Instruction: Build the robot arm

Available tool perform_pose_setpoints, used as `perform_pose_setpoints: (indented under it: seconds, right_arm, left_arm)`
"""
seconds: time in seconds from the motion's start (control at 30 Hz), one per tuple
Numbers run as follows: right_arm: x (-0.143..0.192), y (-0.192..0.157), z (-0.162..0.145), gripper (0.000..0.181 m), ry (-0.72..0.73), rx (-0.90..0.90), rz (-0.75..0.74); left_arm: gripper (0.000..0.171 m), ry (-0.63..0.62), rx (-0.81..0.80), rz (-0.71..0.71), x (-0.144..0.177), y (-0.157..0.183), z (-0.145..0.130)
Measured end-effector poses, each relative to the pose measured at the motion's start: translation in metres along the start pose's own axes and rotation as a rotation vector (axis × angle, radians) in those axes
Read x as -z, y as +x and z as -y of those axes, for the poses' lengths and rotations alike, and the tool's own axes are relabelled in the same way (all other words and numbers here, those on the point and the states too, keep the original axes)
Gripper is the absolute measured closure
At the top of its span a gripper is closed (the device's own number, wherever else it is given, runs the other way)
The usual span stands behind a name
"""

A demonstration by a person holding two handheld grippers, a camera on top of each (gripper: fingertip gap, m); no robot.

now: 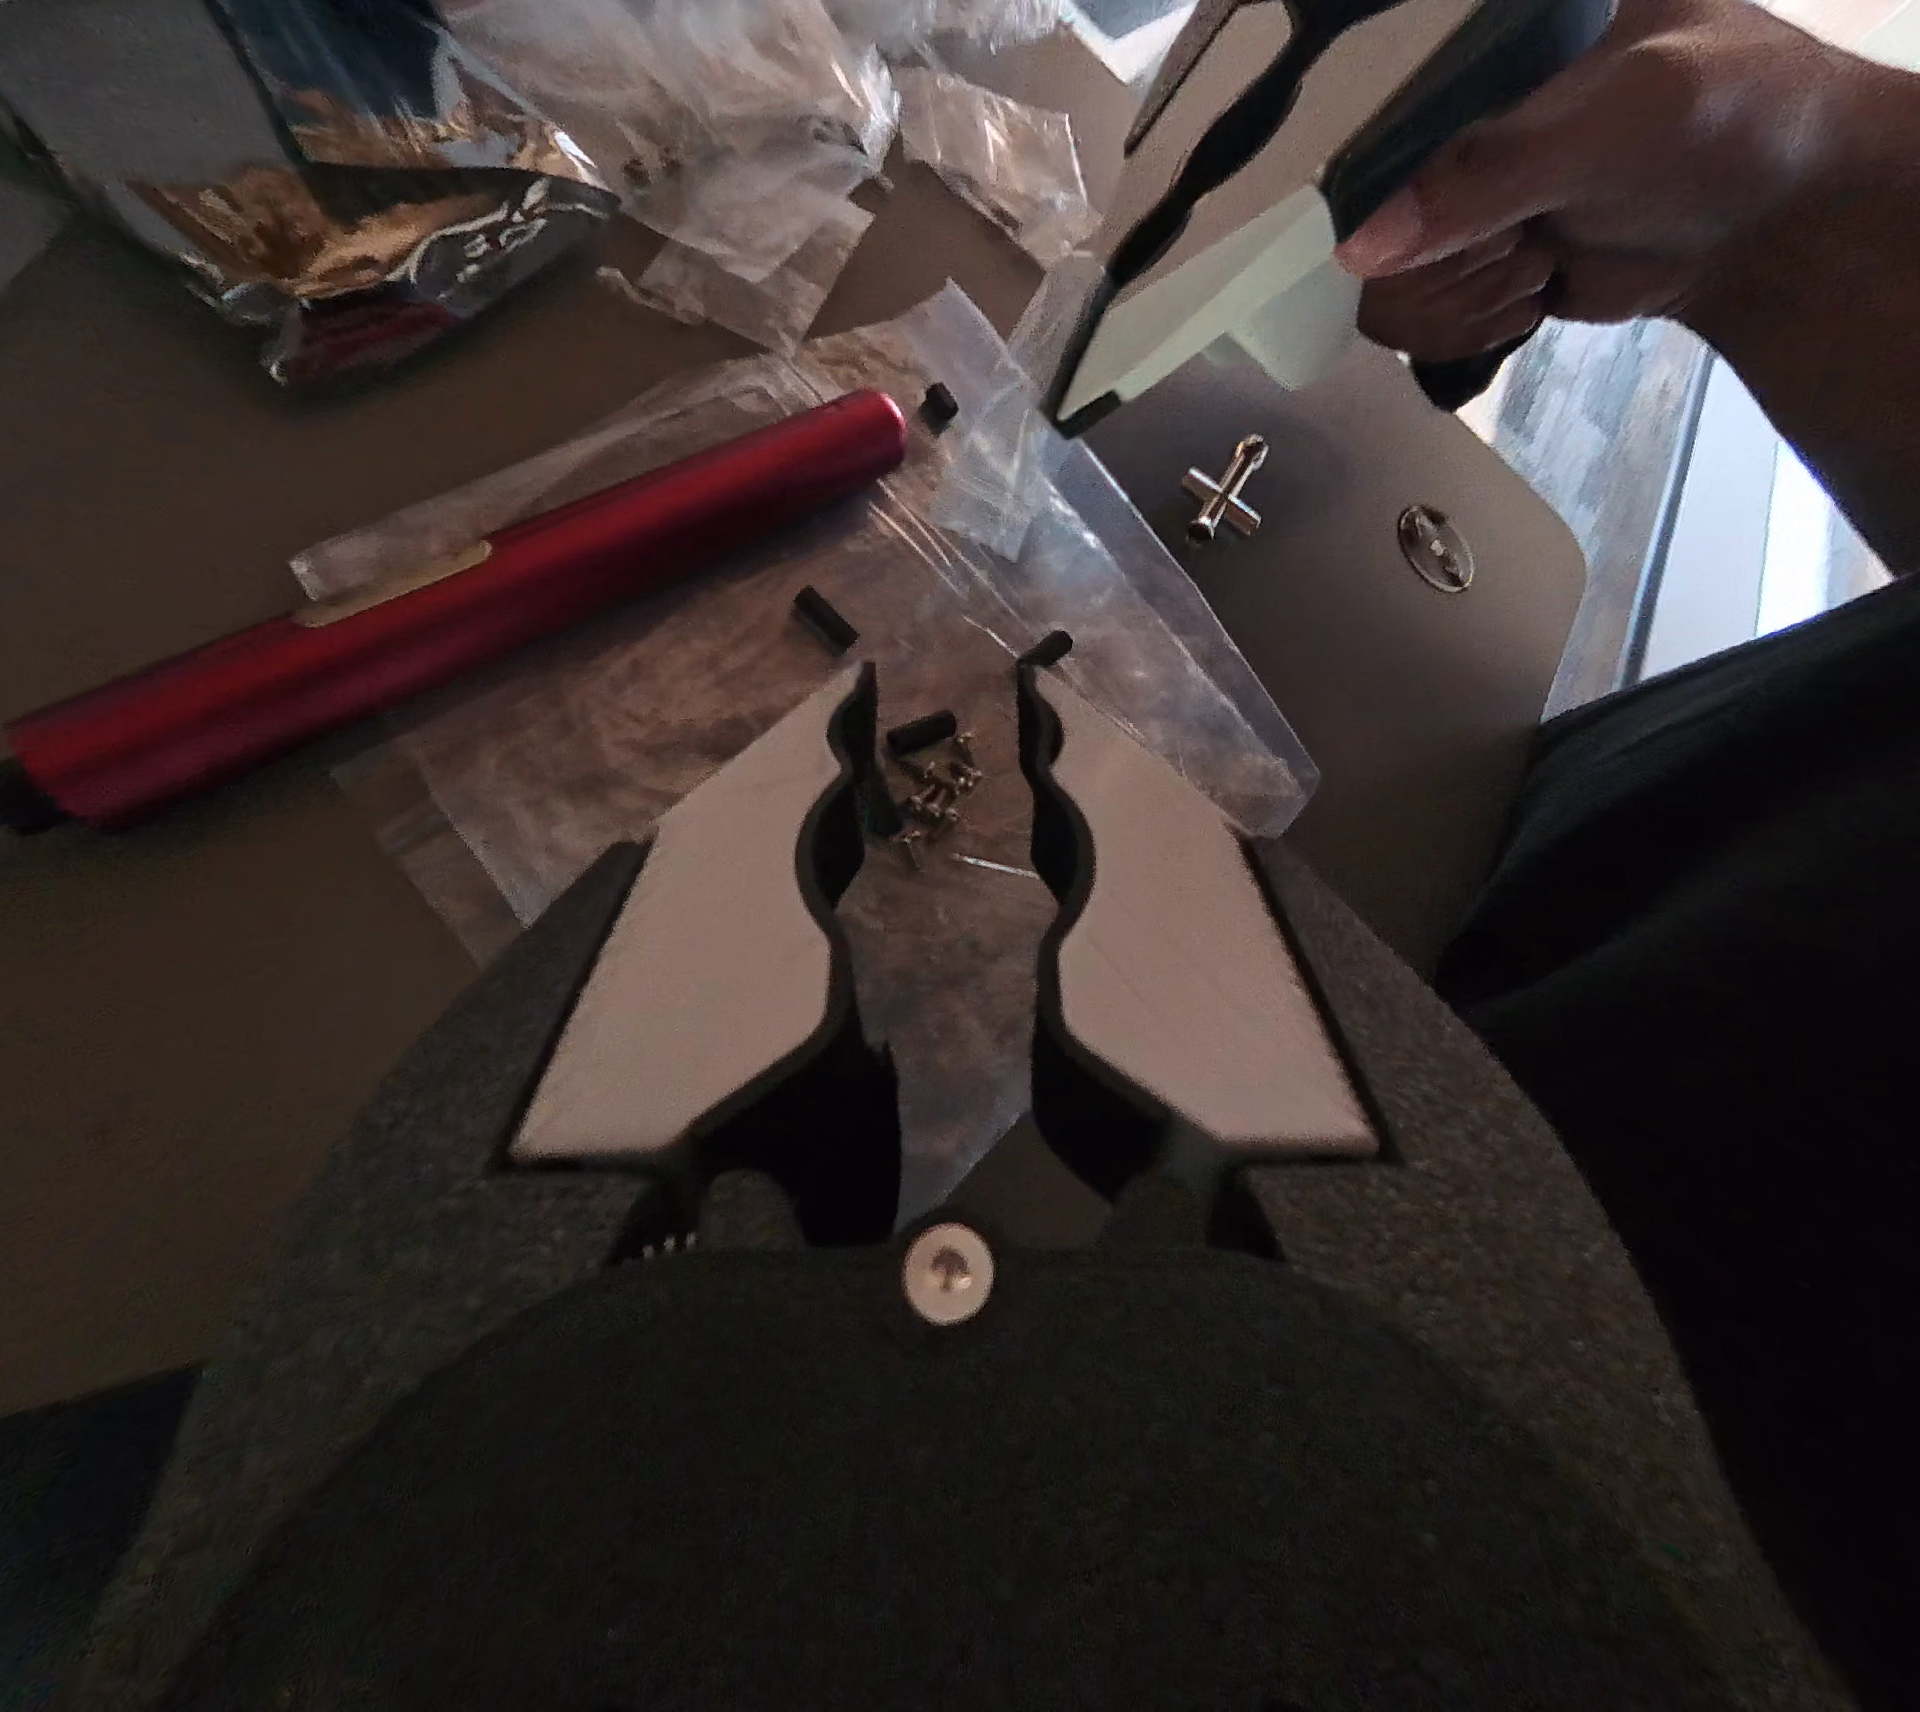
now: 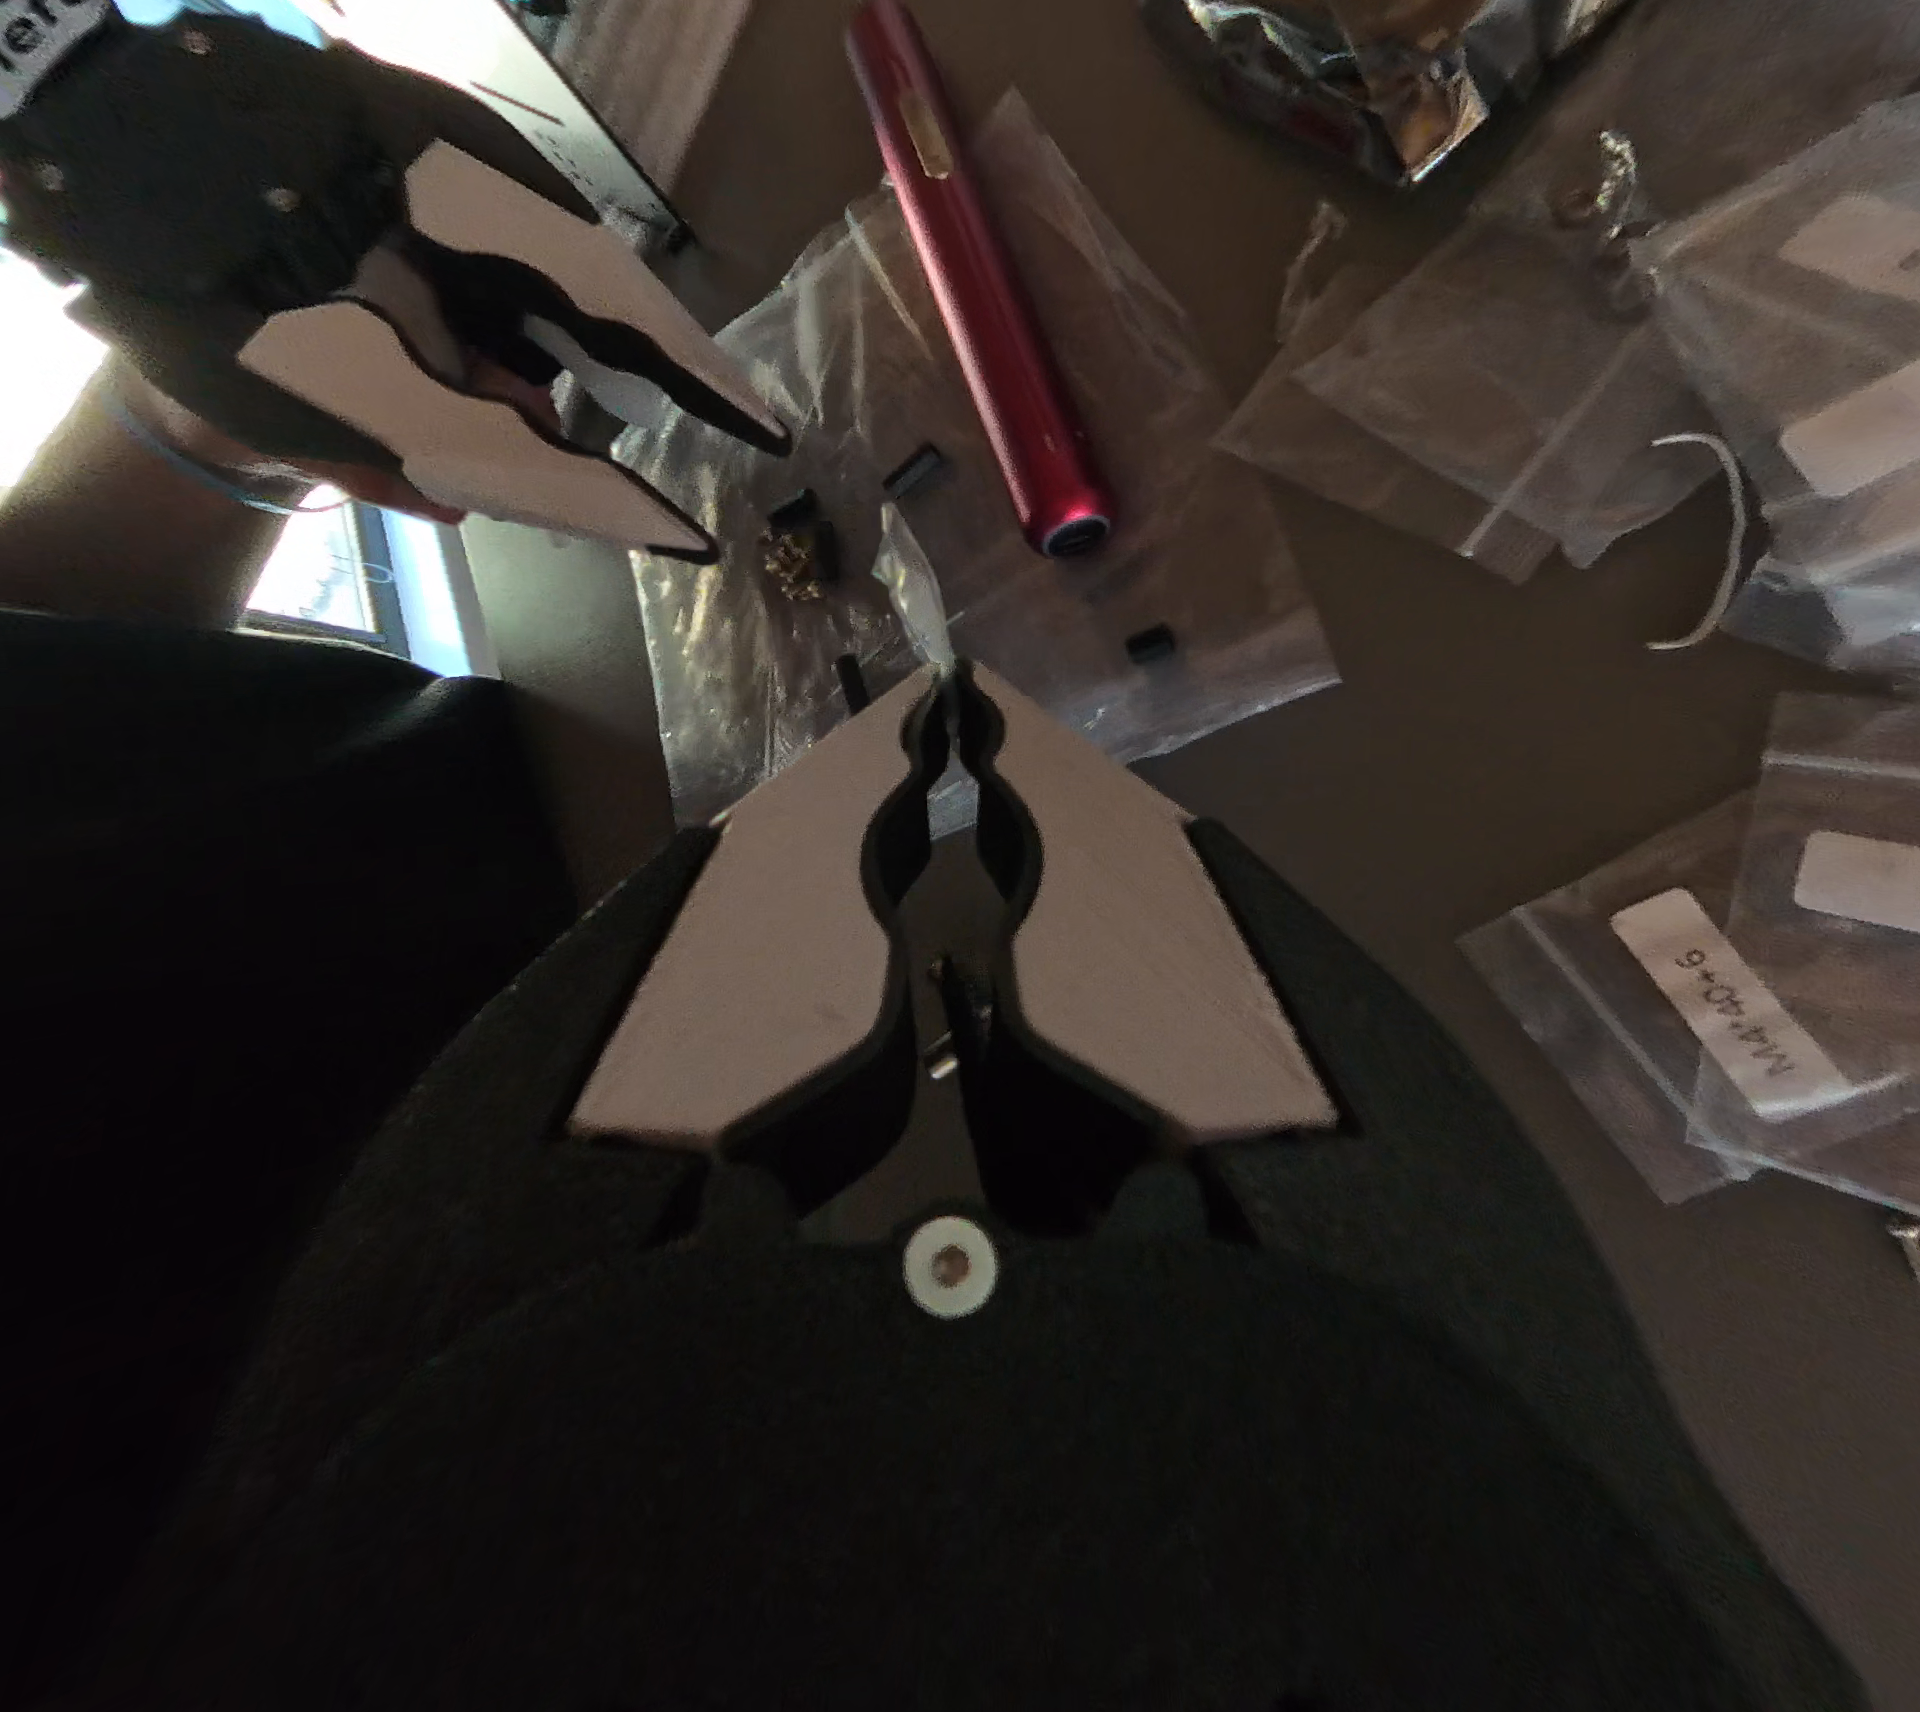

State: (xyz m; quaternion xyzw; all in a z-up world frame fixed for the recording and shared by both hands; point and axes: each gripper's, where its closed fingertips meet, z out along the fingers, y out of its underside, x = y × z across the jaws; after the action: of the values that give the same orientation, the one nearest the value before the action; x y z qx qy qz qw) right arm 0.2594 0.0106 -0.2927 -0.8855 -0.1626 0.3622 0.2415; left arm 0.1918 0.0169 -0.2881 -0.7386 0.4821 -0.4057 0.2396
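The left claw (image 1: pixel 940 675) hangs spread above small screws (image 1: pixel 935 795) near the red tube (image 1: pixel 457 613). The right claw (image 2: pixel 951 675) pinches a clear bag (image 2: pixel 914 592). Only the left view shows the cross wrench (image 1: pixel 1226 488).

Left tongs (image 1: pixel 940 675) spread apart, angled down; right tongs (image 2: pixel 951 675) nearly closed, hand-held.

One red tube (image 1: pixel 457 623), one cross wrench (image 1: pixel 1226 486), two hand-held grippers.
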Motion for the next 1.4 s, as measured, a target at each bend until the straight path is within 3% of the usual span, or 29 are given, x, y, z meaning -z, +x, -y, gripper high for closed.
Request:
perform_pose_setpoints:
  seconds: [0.17,0.3,0.37,0.5,0.53,0.6,0.67,0.73,0.8,0.93,1.0,1.13,1.23,1.3,1.33,1.4]
  right_arm:
    - [0.006,-0.023,0.016,0.181,0.13,-0.091,0.113]
    - [0.012,-0.064,0.039,0.181,0.325,-0.299,0.4]
    - [0.009,-0.071,0.041,0.181,0.37,-0.37,0.462]
    - [0.006,-0.084,0.039,0.181,0.39,-0.345,0.484]
    - [0.008,-0.087,0.04,0.181,0.401,-0.337,0.493]
    - [0.011,-0.087,0.038,0.179,0.395,-0.242,0.453]
    - [0.017,-0.081,0.038,0.156,0.371,-0.04,0.309]
    - [0.02,-0.087,0.041,0.154,0.309,0.18,0.235]
    - [0.014,-0.097,0.046,0.156,0.242,0.257,0.25]
    - [0.002,-0.117,0.051,0.166,0.21,0.216,0.4]
    - [0.0,-0.115,0.052,0.18,0.225,0.22,0.378]
    - [0.002,-0.109,0.053,0.181,0.239,0.227,0.325]
    - [0.014,-0.107,0.061,0.181,0.314,0.189,0.332]
    - [0.049,-0.088,0.087,0.181,0.524,0.08,0.332]
    - [0.07,-0.07,0.096,0.181,0.599,0.039,0.287]
    - [0.086,-0.028,0.09,0.181,0.536,0.118,0.024]
  left_arm:
    - [0.14,0.039,-0.011,0.033,0.012,0.003,0.007]
    - [0.136,0.24,0.175,-0.159,0.028,0.023,0.034]
    - [0.137,0.342,0.266,-0.261,0.036,0.031,0.048]
    - [0.154,0.394,0.305,-0.306,0.04,0.034,0.053]
    - [0.17,0.393,0.293,-0.302,0.04,0.035,0.053]
    - [0.171,0.379,0.274,-0.305,0.041,0.039,0.053]
    - [0.171,0.32,0.249,-0.28,0.038,0.039,0.046]
    - [0.171,0.263,0.188,-0.264,0.037,0.042,0.04]
    - [0.171,0.251,0.13,-0.269,0.039,0.049,0.04]
    - [0.171,0.248,0.072,-0.28,0.043,0.057,0.044]
    - [0.171,0.238,0.047,-0.257,0.043,0.057,0.043]
    - [0.171,0.255,0.062,-0.243,0.043,0.056,0.043]
    - [0.171,0.282,0.057,-0.259,0.046,0.057,0.045]
    - [0.171,0.145,-0.022,-0.205,0.036,0.055,0.019]
    - [0.171,0.095,-0.043,-0.164,0.032,0.05,0.006]
    - [0.171,0.145,0.022,-0.208,0.041,0.055,0.007]
